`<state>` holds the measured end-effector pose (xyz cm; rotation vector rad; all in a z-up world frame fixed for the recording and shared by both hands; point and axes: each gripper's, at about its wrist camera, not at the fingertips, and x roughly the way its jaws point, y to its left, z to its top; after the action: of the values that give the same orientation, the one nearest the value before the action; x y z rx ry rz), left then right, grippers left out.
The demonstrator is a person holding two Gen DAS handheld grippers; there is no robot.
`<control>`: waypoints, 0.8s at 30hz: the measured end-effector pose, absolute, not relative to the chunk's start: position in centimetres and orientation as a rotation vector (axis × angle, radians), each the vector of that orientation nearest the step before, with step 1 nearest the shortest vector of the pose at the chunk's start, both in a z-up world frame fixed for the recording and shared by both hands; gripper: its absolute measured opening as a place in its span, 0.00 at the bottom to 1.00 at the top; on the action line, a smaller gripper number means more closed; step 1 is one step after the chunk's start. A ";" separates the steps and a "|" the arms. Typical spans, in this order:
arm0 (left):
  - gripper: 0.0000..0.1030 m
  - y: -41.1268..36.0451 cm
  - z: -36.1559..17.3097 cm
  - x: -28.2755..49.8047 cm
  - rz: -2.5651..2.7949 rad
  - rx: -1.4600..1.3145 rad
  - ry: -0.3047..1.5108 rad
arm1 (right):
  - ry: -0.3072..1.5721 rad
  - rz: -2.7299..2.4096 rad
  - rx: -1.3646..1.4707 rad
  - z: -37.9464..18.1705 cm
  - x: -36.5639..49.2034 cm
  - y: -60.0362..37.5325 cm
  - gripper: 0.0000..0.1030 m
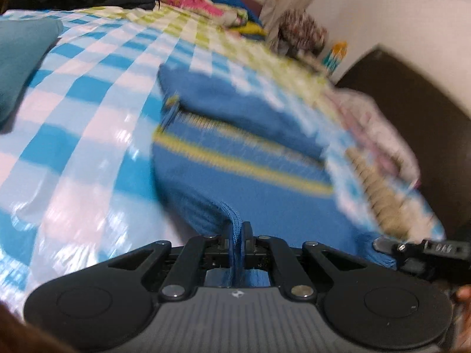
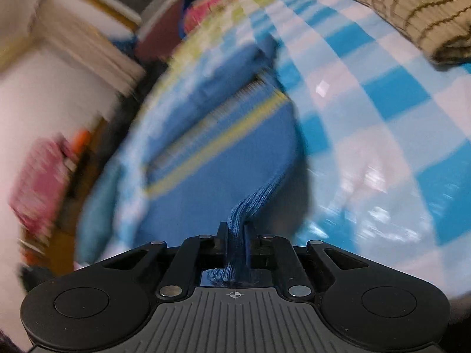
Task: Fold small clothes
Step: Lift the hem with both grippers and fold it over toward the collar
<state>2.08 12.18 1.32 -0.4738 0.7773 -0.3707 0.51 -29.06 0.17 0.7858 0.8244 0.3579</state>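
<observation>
Blue knit garment (image 1: 250, 188), yellow stripes, hem bunched, blurred, on checked cloth (image 1: 88, 117)

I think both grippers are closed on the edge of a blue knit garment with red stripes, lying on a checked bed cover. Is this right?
Not quite: the stripes are yellow, not red, as the left wrist view shows. The rest holds: the left gripper and right gripper are both closed on the edge of the blue knit garment, which lies on the checked bed cover.

Blue knit garment (image 1: 250, 182) with yellow stripes lies on the checkered bedspread (image 1: 88, 123)
</observation>
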 end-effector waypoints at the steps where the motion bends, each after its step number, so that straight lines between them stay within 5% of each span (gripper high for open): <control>1: 0.11 12.5 1.9 2.8 -0.378 -0.518 0.744 | 0.778 0.376 0.824 0.8 1.0 -29.1 0.11; 14: 0.11 14.5 6.4 15.7 -0.305 -0.563 0.485 | 0.510 0.361 0.992 4.0 14.2 -29.2 0.10; 24: 0.11 15.4 1.6 24.3 -0.152 -0.541 0.544 | 0.535 0.192 0.990 0.1 23.6 -28.9 0.10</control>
<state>24.34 15.39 1.61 -0.5406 0.5438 -0.1519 23.63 -28.89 0.15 0.9902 0.5352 0.1915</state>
